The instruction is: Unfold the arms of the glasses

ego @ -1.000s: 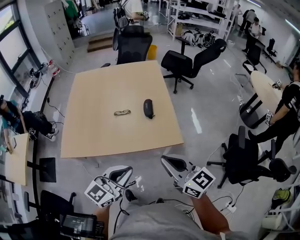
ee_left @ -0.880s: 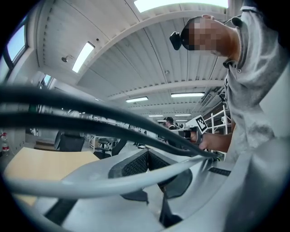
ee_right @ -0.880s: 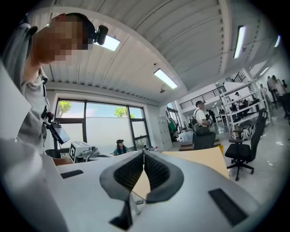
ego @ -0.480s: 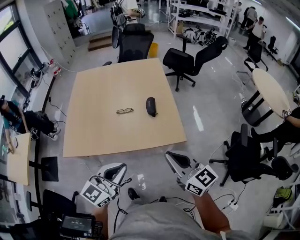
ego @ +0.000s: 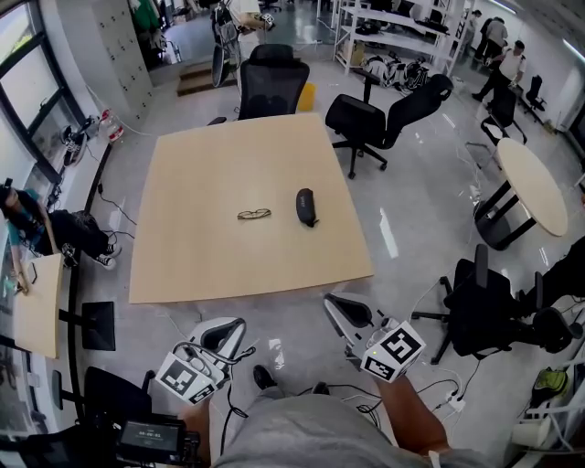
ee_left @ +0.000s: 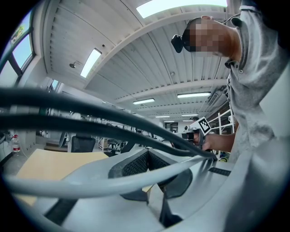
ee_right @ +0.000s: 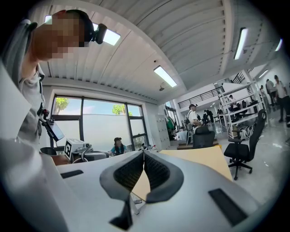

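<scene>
You stand on a glossy grey floor [ego: 402, 247] before a square light-wood table [ego: 210, 164], with a black office chair [ego: 274, 87] at its far edge, another chair [ego: 384, 114] off to your right, and a round table [ego: 535, 187] further right. Tall windows [ego: 23, 82] line the wall on your left, grey lockers [ego: 105, 46] stand in the far left corner, and white shelving [ego: 393, 27] runs along the far right side. Overhead, a white ribbed ceiling [ee_right: 190, 41] carries long strip lights [ee_right: 164, 76], all lit.
</scene>
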`<move>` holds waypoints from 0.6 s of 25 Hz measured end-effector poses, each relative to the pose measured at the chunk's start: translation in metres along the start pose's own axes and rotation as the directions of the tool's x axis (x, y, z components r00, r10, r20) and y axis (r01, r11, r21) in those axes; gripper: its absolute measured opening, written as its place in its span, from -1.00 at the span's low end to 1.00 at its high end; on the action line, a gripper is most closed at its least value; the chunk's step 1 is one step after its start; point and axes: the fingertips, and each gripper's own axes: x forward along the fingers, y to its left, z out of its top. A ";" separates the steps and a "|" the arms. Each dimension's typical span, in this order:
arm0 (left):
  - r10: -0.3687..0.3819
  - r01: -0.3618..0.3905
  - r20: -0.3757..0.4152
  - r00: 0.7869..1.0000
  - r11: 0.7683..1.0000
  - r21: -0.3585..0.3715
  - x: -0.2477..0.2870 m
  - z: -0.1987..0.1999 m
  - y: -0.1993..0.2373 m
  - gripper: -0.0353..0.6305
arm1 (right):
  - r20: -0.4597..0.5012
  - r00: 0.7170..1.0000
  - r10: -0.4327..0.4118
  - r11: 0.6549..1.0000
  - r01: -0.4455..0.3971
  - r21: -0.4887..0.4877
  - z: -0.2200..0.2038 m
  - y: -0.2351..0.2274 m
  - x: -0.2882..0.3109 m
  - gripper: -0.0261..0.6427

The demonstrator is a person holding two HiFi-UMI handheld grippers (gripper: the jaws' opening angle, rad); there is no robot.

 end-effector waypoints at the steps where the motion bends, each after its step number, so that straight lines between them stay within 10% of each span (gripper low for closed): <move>1: 0.001 -0.001 0.001 1.000 1.000 0.002 -0.003 0.001 0.003 -0.88 | -0.001 1.000 -0.002 1.000 0.002 -0.001 0.000 0.002 0.004 -0.89; 15: -0.016 0.015 0.035 0.999 0.999 0.032 -0.039 0.008 0.072 -0.88 | 0.021 0.999 -0.040 0.999 0.040 -0.026 0.007 0.021 0.071 -0.89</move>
